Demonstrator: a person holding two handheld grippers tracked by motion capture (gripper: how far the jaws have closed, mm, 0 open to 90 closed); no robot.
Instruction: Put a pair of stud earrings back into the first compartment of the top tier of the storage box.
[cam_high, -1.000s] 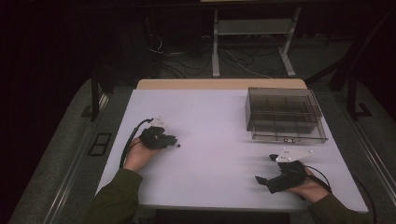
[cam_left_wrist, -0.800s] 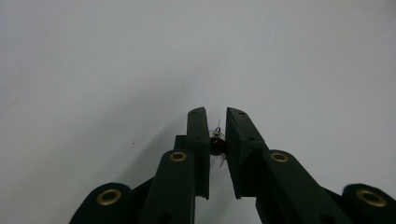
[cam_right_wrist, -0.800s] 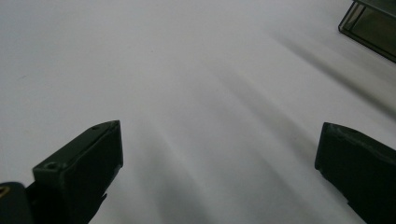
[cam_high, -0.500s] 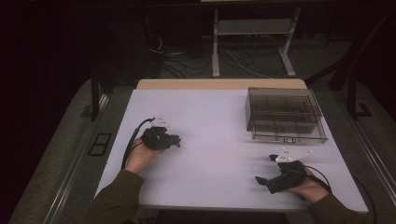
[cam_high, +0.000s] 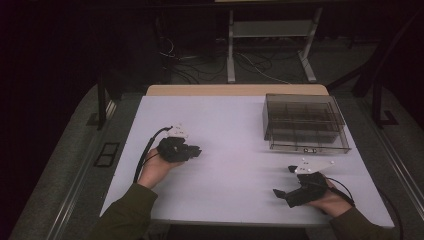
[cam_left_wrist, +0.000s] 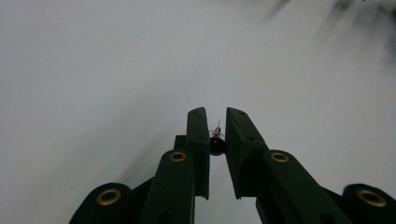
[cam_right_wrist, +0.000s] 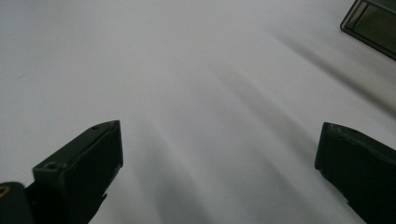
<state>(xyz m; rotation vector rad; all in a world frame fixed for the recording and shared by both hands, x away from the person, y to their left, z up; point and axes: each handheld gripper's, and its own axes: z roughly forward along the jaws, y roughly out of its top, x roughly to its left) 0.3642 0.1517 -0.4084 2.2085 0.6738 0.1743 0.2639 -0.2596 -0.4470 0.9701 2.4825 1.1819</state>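
My left gripper (cam_left_wrist: 216, 119) is shut on a tiny dark round part with thin wire leads (cam_left_wrist: 217, 142), pinched between its two black jaws just above the white table. In the high view the left gripper (cam_high: 195, 150) sits left of the table's middle, pointing right, held by a hand in an olive sleeve. My right gripper (cam_high: 284, 181) rests near the front right of the table with its jaws spread wide. In the right gripper view the right gripper (cam_right_wrist: 219, 140) has nothing between its fingers, just bare table.
A smoky transparent compartment box (cam_high: 305, 122) stands at the back right of the white table (cam_high: 235, 130); its corner (cam_right_wrist: 373, 23) shows in the right gripper view. Cables trail from both grippers. Dark floor and a metal stand lie beyond the table.
My left gripper has shifted a little to the right and lifted slightly with the small part in it. The right gripper has stayed where it was.
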